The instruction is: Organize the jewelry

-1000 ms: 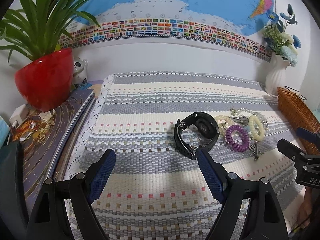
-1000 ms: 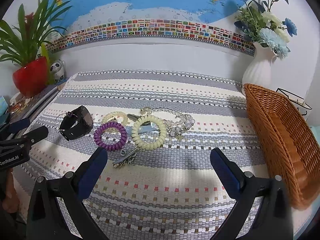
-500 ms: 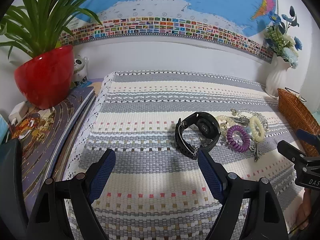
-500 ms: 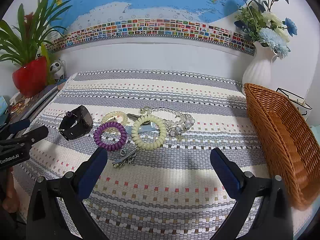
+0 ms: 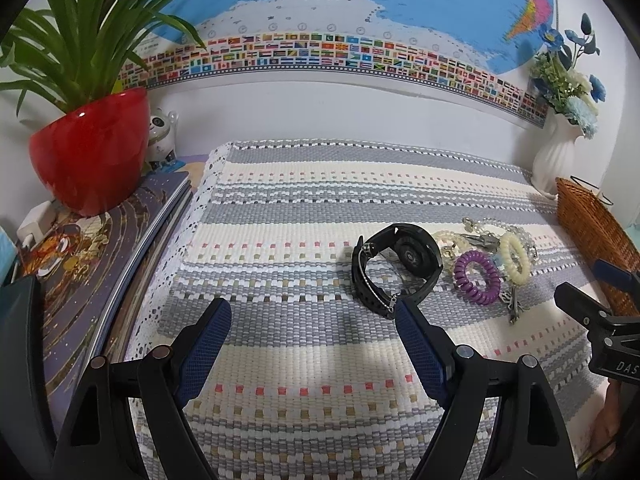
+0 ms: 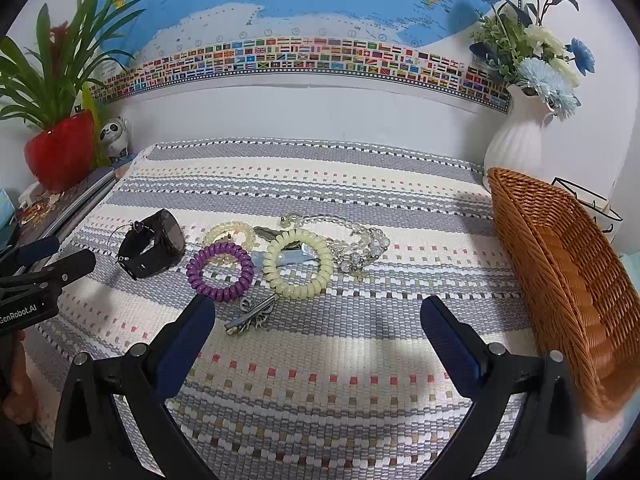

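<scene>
I am holding my left tongs (image 5: 312, 324) spread apart and empty above the striped woven mat (image 5: 320, 208); the black wristwatch (image 5: 394, 266) is lying just past its right finger, at one o'clock. My right tongs (image 6: 318, 320) are likewise gaping, gripping nothing. The purple coil bracelet (image 6: 220, 266), pale yellow coil bracelet (image 6: 298, 264) and clear bead bracelet (image 6: 360, 242) are clustering at twelve o'clock; the brown wicker basket (image 6: 560, 264) is sitting at three o'clock.

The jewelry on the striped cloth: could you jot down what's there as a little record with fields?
surface: striped woven cloth
watch: black, leftmost of the pile
coil bands: purple, cream, side by side
bead bracelet: clear, right of the pile
metal clip, nearest the cameras
basket: wicker, right edge, nothing visible inside
left gripper: fingers apart, empty
right gripper: fingers apart, empty
</scene>
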The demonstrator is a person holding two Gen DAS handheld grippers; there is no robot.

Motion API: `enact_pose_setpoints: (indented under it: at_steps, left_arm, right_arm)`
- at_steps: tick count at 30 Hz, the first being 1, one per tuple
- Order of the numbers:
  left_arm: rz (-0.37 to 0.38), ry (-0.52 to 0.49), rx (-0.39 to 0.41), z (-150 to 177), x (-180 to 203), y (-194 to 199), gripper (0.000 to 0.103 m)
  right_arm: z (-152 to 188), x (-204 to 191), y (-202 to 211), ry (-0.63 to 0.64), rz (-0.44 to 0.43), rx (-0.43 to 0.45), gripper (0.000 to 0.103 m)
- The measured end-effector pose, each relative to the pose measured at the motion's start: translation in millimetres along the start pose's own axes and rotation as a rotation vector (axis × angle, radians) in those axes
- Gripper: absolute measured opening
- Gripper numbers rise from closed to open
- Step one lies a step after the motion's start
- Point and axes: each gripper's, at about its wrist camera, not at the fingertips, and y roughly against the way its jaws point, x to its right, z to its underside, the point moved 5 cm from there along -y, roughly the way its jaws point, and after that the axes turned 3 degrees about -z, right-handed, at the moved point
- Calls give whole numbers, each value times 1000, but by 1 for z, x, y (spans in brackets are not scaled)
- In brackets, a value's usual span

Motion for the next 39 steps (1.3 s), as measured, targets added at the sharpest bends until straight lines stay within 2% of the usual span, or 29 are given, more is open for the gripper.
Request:
enact_pose_setpoints:
  at_steps: [5,9,27,31,34,35,37,39]
  left_arm:
    - [1,3,-2,0,0,1,85]
    - [-34,8,17,-1,-1,3,85]
    - [-14,12,14,-2,-1,4,85]
    - [60,27,1,-4,-3,6,85]
    - [133,65,-62,-6,-8,3,84]
    - [145,74,-73,-8,-9,2,84]
    - [168,99,-96,-16,-11,1,83]
    - [196,107,-115,-25,-8,-1,77]
  right_arm:
    - [0,0,0,2,0,-3,103]
    - [1,-2,-2,8,-2,-9,103]
    - [2,-5,-5,20,1,-32,103]
    - [2,-5,-4,15,-53,-38,103]
    - [1,-5,-2,12,-160,-51,93]
    - [1,-6,-3,18,-183,-60,92]
    - [0,-6,-6,31,-199,-79,90]
    - [-3,-8,-6,58,-200,-83,87]
